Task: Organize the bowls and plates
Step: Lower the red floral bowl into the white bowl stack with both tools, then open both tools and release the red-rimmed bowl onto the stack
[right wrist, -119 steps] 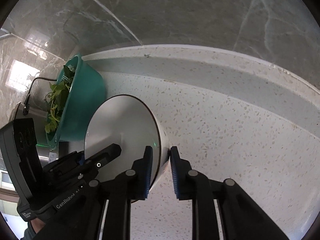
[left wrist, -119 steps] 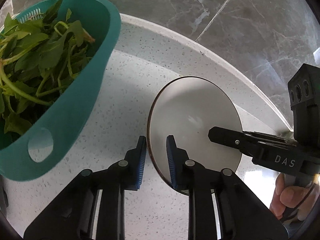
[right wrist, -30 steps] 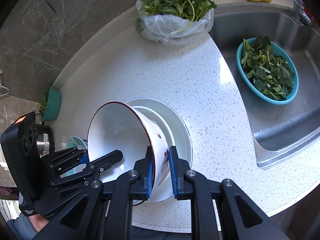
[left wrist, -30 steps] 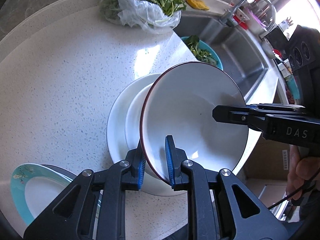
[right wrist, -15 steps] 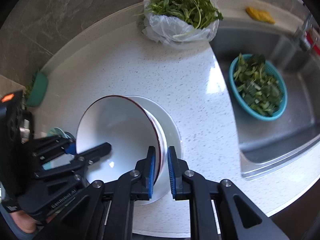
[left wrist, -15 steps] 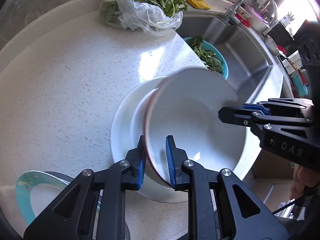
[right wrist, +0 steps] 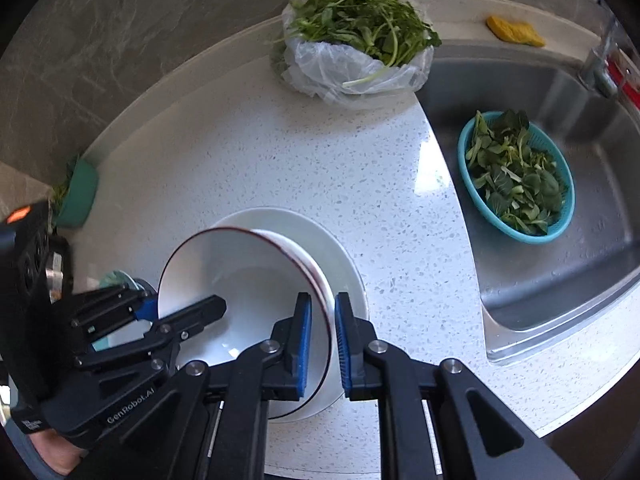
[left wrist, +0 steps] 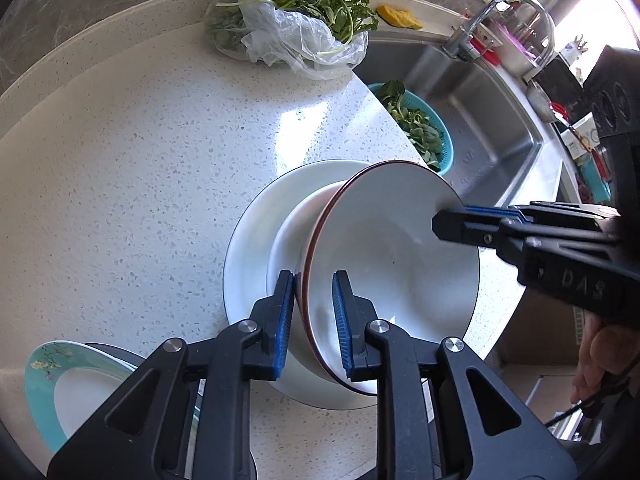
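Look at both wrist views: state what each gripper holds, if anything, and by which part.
The red-rimmed bowl, by opposite sides of its rim. The right gripper pinches it; the left gripper, jaws just opening, straddles the rim.

The teal-rimmed floral plate (left wrist: 60,384) is getting cut off by the left wrist view's lower left edge and covered by the black left gripper (left wrist: 312,316). In the right wrist view only a blurred sliver of it is showing. The white red-rimmed bowl (left wrist: 384,256) is hiding most of the plain white bowl (left wrist: 288,240) under it. The teal colander (right wrist: 78,194) at the worktop's far left is too small and blurred to read. Clutter behind the chrome tap (left wrist: 508,16) is blurring together.
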Tool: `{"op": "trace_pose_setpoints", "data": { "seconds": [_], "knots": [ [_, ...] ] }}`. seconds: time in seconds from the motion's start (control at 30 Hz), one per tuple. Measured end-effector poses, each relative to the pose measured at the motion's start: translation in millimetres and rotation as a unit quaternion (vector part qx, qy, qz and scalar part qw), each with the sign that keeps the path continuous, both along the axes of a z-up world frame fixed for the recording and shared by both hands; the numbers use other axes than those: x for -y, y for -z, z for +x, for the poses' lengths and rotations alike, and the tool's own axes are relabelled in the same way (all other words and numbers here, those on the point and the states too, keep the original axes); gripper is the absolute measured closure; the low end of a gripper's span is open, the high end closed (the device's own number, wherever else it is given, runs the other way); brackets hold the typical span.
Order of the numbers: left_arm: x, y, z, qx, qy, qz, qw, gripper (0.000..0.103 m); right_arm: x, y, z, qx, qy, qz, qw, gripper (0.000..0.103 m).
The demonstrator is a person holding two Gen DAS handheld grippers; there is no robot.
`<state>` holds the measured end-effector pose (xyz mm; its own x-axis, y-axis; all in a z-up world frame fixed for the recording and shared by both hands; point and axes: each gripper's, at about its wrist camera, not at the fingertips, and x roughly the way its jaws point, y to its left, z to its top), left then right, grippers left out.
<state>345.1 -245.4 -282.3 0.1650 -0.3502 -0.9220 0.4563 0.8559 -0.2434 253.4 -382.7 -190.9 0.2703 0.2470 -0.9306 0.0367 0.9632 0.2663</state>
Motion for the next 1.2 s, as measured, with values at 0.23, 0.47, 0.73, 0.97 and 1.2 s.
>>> {"op": "trace_pose_setpoints", "data": {
  "seconds": [0.23,0.47,0.73,0.97,1.2],
  "knots": [
    [0,-8,-4,0.007,-0.009,-0.037,0.9993,0.057,1,11,4,-0.006,-0.004,0.019,1.000,0.090],
    [-4,-17,-7,0.015,-0.035,-0.069,0.9968,0.044,2,22,8,-0.022,-0.025,0.030,0.999,0.091],
    [-11,-21,-11,0.033,-0.079,-0.073,0.9936,0.030,-4,20,15,-0.026,-0.081,0.017,0.996,0.093],
    [-20,-30,-18,0.046,-0.100,-0.077,0.9910,0.030,-4,20,15,-0.027,-0.093,0.016,0.995,0.093],
    [-38,-49,-36,0.071,-0.110,-0.096,0.9867,0.030,-9,22,13,-0.021,-0.091,0.000,0.996,0.092]
  ]
}}
